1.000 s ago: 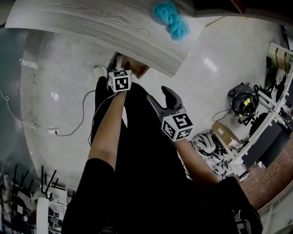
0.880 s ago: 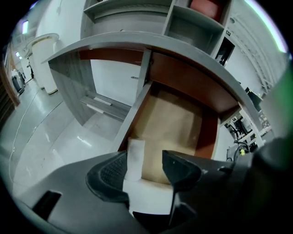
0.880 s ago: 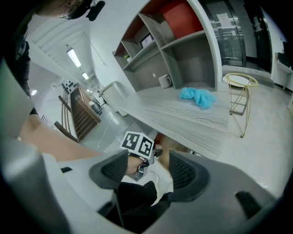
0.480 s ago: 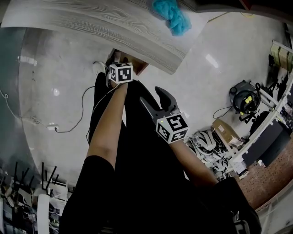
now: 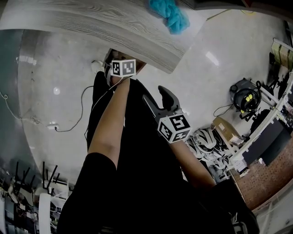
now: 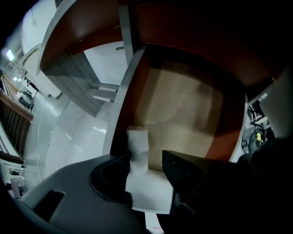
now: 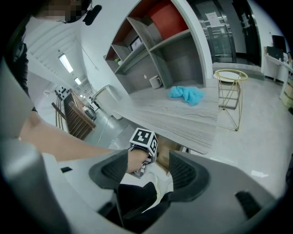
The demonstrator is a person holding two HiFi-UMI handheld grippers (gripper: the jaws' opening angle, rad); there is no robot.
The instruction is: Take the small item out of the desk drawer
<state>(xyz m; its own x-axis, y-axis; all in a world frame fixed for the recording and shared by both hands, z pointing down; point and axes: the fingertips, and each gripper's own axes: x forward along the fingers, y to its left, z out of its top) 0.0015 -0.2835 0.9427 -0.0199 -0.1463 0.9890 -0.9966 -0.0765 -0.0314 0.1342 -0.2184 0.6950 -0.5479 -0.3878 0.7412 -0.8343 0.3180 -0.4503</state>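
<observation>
Under the grey wood desk top (image 5: 91,23) the desk drawer (image 5: 138,68) stands pulled out, its brown bottom (image 6: 183,109) otherwise bare. My left gripper (image 6: 145,157) reaches into it; in the head view only its marker cube (image 5: 122,67) shows at the desk edge. Its jaws are shut on a small white item (image 6: 137,146), a short cylinder on a wider flat base. My right gripper (image 5: 158,98) hovers open over the person's lap, below and right of the drawer, with nothing between its fingers. From the right gripper (image 7: 149,160) view I see the left cube (image 7: 144,139).
A blue cloth (image 5: 170,13) lies on the desk top. A gold wire side table (image 7: 231,91) stands at the desk's end, shelves with a mug (image 7: 155,82) behind. On the floor are a cable (image 5: 68,123), a vacuum (image 5: 245,98) and a cardboard box (image 5: 224,130).
My left gripper has moved up toward the desk edge and further into the drawer. The right gripper has shifted only slightly.
</observation>
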